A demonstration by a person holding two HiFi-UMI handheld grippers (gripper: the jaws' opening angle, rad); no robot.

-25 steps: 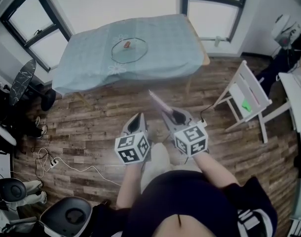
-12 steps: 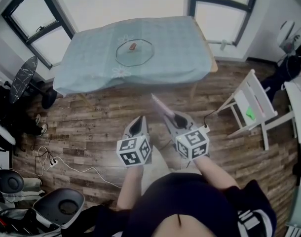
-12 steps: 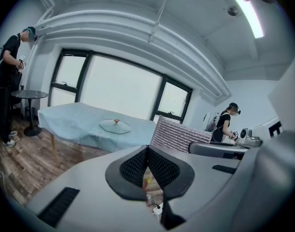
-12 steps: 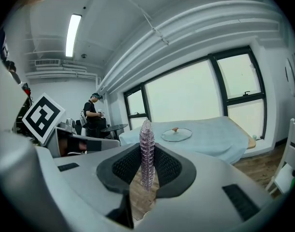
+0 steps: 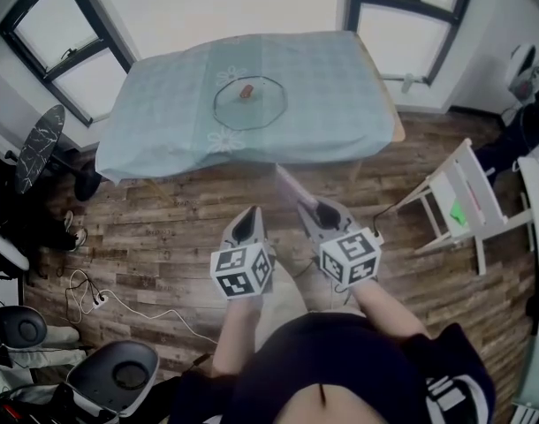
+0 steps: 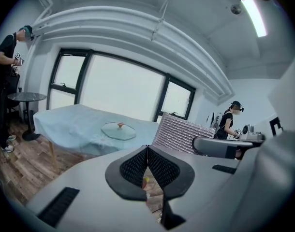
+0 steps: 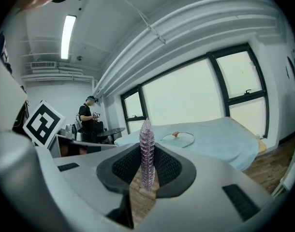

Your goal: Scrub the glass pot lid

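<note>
The glass pot lid [image 5: 249, 102] with a reddish knob lies flat on a table covered with a pale blue cloth [image 5: 331, 87]; it also shows small in the left gripper view, lid [image 6: 118, 130], and the right gripper view, lid [image 7: 178, 138]. Both grippers are held over the wooden floor, well short of the table. My right gripper [image 5: 302, 203] is shut on a thin pinkish ribbed scrub pad [image 7: 147, 151], which sticks out beyond the jaws [image 5: 288, 182]. My left gripper [image 5: 246, 222] is shut with nothing between its jaws.
A white folding chair [image 5: 452, 197] stands right of the table. Windows [image 5: 49, 51] line the far wall. A black office chair [image 5: 119, 375] and cables [image 5: 88, 294] lie at the lower left. Other people stand in the room [image 6: 228, 124].
The table and lid sit slightly lower and further right in the head view, so I have drawn nearer. Both grippers keep their grip and pose.
</note>
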